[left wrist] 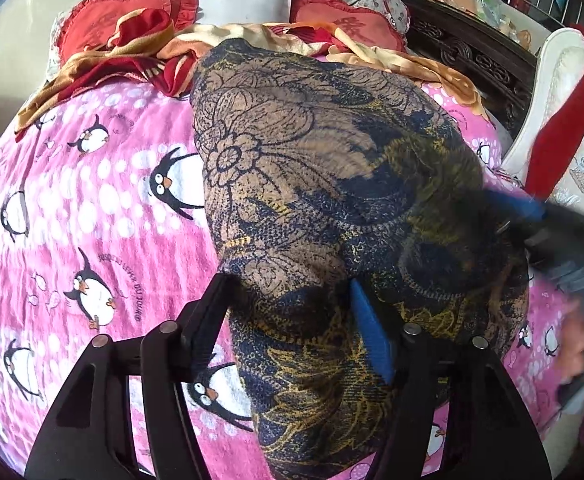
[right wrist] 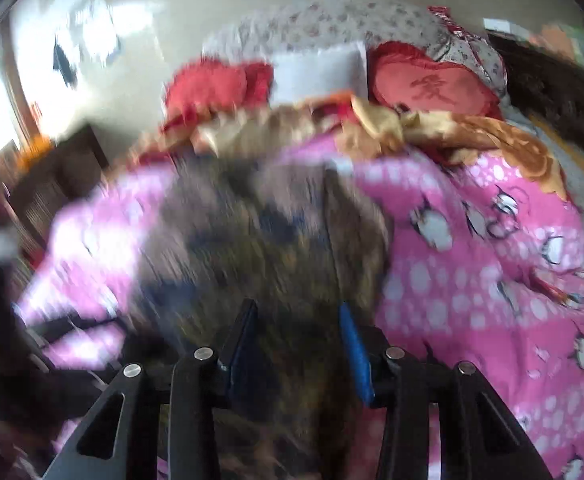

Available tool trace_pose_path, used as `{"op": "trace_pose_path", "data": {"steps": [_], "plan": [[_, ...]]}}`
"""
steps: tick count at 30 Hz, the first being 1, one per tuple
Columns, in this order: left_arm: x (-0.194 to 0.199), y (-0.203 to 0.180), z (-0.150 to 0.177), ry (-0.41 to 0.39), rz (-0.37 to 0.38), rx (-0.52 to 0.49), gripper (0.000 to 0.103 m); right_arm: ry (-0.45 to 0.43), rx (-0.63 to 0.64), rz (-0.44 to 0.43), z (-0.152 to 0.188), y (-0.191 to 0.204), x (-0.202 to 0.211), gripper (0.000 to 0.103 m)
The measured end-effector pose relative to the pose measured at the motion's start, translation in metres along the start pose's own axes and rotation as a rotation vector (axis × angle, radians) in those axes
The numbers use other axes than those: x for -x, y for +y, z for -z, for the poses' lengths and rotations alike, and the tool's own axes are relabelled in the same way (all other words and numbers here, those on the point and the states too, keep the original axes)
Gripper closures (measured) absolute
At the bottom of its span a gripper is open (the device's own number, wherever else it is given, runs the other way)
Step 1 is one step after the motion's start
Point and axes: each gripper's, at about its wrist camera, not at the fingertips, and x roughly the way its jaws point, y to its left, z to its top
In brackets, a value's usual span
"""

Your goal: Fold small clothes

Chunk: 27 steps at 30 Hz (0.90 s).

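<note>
A dark blue and tan flower-patterned garment (left wrist: 312,168) lies along the pink penguin bedsheet (left wrist: 72,208). My left gripper (left wrist: 292,292) has its jaws wide apart, with the garment's near end bunched between the fingers. In the right wrist view, which is motion-blurred, the same garment (right wrist: 260,232) fills the middle. My right gripper (right wrist: 298,316) has its jaws apart with cloth between them; whether it grips is unclear. The right gripper also shows blurred at the right edge of the left wrist view (left wrist: 532,216), against the garment's right side.
Red heart-shaped cushions (left wrist: 104,20), a white pillow (left wrist: 244,2) and a crumpled red and tan blanket (left wrist: 140,48) lie at the head of the bed. A dark carved headboard (left wrist: 472,52) and a white chair with red cloth (left wrist: 556,92) stand on the right.
</note>
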Motion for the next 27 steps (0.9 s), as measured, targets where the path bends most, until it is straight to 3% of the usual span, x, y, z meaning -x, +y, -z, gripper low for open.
{"op": "trace_pose_path", "data": {"steps": [1,3,6,8,10,13,18,25,27], "plan": [[0.000,0.000,0.001,0.006,-0.001,0.002,0.040,0.037,-0.008,0.039,0.007,-0.004,-0.015,0.059],[0.006,0.001,0.001,0.019,0.015,0.003,0.040,0.040,-0.106,-0.014,0.013,-0.023,-0.020,0.047],[0.020,0.009,0.001,-0.021,0.055,0.006,0.040,-0.048,-0.215,-0.094,0.014,-0.043,0.001,0.037],[0.021,0.016,-0.003,-0.039,0.082,0.027,0.036,-0.108,-0.211,-0.145,0.017,-0.049,0.013,0.016],[0.015,0.022,-0.007,-0.032,0.109,0.064,0.032,-0.110,-0.195,-0.187,0.019,-0.052,0.013,0.015],[0.000,0.028,-0.011,-0.007,0.154,0.119,0.032,-0.041,-0.180,-0.228,0.018,-0.053,-0.004,0.015],[-0.010,0.023,-0.010,-0.014,0.145,0.102,0.028,0.009,-0.185,-0.302,0.018,-0.046,-0.030,0.015],[-0.017,0.020,-0.014,-0.010,0.143,0.107,0.027,0.013,-0.212,-0.326,0.012,-0.037,-0.045,0.015],[-0.019,0.019,-0.016,-0.010,0.142,0.105,0.027,0.013,-0.227,-0.326,0.011,-0.036,-0.045,0.020]]}}
